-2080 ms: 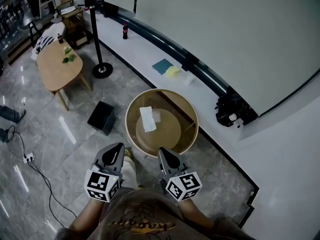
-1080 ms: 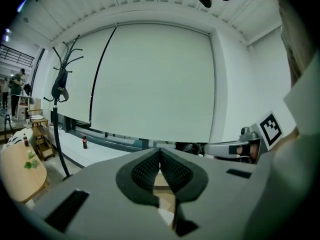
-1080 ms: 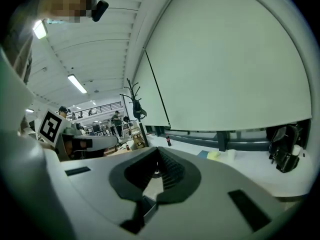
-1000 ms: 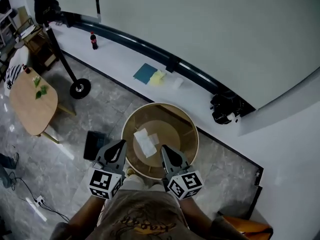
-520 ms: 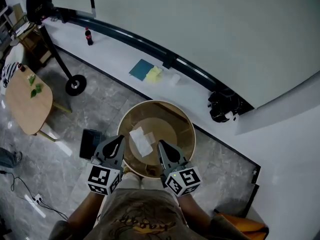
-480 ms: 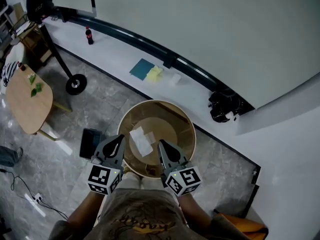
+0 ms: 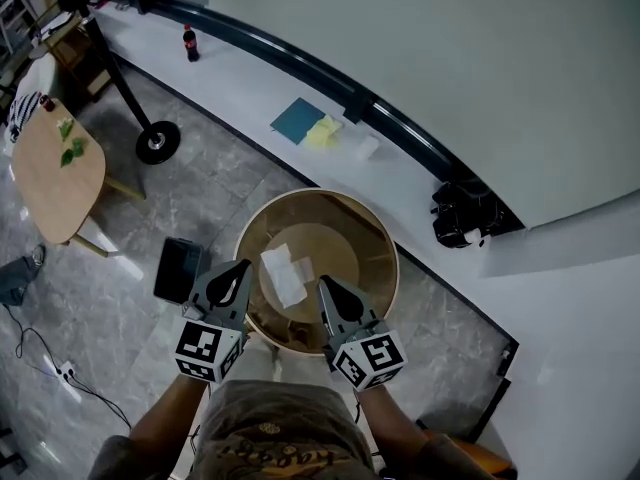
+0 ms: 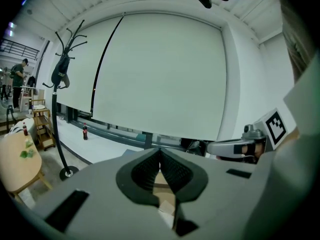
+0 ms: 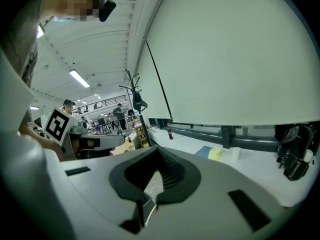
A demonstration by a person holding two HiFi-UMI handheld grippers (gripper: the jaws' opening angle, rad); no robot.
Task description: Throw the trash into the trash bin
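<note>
Both tools are pressed together and carry nothing. The left tool (image 7: 238,269) and right tool (image 7: 326,288) hang at the near rim of the round tan surface with a raised wooden rim (image 7: 318,193), flanking the flat white paper scrap (image 7: 283,275) on its left half, probably to line up a pick. On the grey marble floor (image 7: 110,288), just left, stands a black rectangular box (image 7: 178,268), likely the bin. Farther off, a white ledge (image 7: 250,78) along the wall bears a blue sheet (image 7: 297,120).

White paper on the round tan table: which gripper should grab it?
Left, probably: the left gripper is beside the white paper sheet, and the black rectangular bin on the floor stands left of it.
</note>
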